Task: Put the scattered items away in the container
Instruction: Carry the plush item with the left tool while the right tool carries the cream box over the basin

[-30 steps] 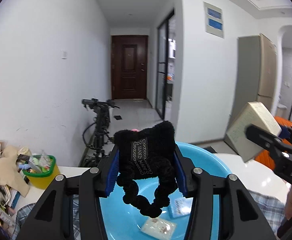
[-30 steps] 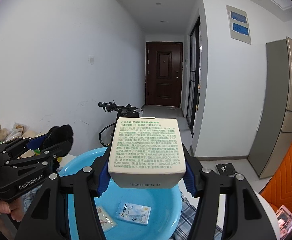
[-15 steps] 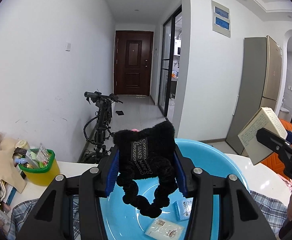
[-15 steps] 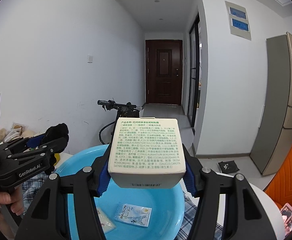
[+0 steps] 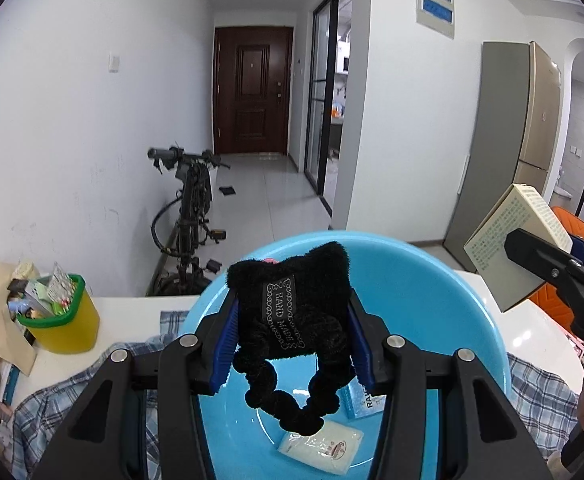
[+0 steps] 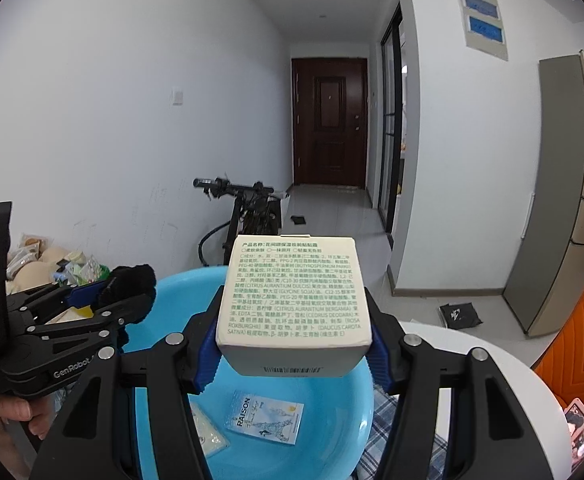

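At the bottom centre of the frame the left tongs point(image 5: 292, 330) clamp a black fuzzy scrunchie point(image 5: 292, 312) above a blue basin point(image 5: 432, 292) holding two flat sachets point(image 5: 320, 446). At the right edge the right tongs point(image 5: 540, 256) grip a cream box point(image 5: 504, 248). A yellow cup point(image 5: 66, 322) stands on the white tabletop point(image 5: 132, 312) at lower left.

Black fuzzy scrunchie point(image 5: 292, 312) with a sewn label, clamped above the round blue basin point(image 5: 432, 288), loop dangling down. Cream carton point(image 6: 294, 300) printed with green text, held level over the same basin. Blue sachet point(image 6: 266, 418) and pale sachet point(image 5: 320, 446) lying flat inside.
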Tool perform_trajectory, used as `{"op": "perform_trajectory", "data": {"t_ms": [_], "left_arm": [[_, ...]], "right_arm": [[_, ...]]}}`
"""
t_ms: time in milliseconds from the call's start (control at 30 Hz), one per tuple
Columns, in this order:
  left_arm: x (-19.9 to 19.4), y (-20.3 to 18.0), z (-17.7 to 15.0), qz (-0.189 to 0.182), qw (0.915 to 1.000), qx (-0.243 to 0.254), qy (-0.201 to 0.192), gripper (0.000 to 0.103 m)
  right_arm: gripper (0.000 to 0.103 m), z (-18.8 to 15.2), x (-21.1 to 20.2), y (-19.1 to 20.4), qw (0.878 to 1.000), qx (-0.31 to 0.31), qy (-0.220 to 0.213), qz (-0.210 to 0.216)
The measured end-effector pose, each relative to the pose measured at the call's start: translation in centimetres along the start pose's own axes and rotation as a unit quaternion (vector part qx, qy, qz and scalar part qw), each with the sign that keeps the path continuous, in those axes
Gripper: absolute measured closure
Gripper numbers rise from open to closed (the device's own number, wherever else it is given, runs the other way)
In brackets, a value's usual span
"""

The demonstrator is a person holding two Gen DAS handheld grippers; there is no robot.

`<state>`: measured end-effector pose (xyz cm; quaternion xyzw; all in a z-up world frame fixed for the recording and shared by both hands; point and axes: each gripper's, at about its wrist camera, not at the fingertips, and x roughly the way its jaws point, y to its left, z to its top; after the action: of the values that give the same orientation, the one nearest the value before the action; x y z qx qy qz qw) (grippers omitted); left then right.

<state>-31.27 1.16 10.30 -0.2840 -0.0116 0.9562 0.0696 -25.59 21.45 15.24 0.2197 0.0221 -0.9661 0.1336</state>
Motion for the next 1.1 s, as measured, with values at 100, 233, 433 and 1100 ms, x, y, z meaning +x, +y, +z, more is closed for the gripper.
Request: {"op": "perform_trajectory", "data": {"t_ms": [100, 233, 433, 1100], "left_arm": [[1.0, 0.1, -0.5, -0.007, 0.9997, -0.001, 0.025, 0.052], [1.6, -0.8, -1.0, -0.007, 0.9985, 0.019, 0.051, 0.051], [2.4, -1.3, -1.5, -0.017, 0.9965, 0.027, 0.078, 0.051], [4.6, -4.9, -3.7, -0.068, 0.9797, 0.109, 0.154, 0.051]], "right_arm": [[0.045, -0.5, 0.9, 0.0, 1.0, -0.001, 0.022, 0.01], [0.045, -1.0, 2.4, 0.3, 0.998, -0.008, 0.052, 0.023], [0.045, -1.3, 3.1, 0.8, 0.997, -0.021, 0.066, 0.024], [0.045, -1.2, 2.5, -0.4, 0.997, -0.028, 0.069, 0.017]]}}
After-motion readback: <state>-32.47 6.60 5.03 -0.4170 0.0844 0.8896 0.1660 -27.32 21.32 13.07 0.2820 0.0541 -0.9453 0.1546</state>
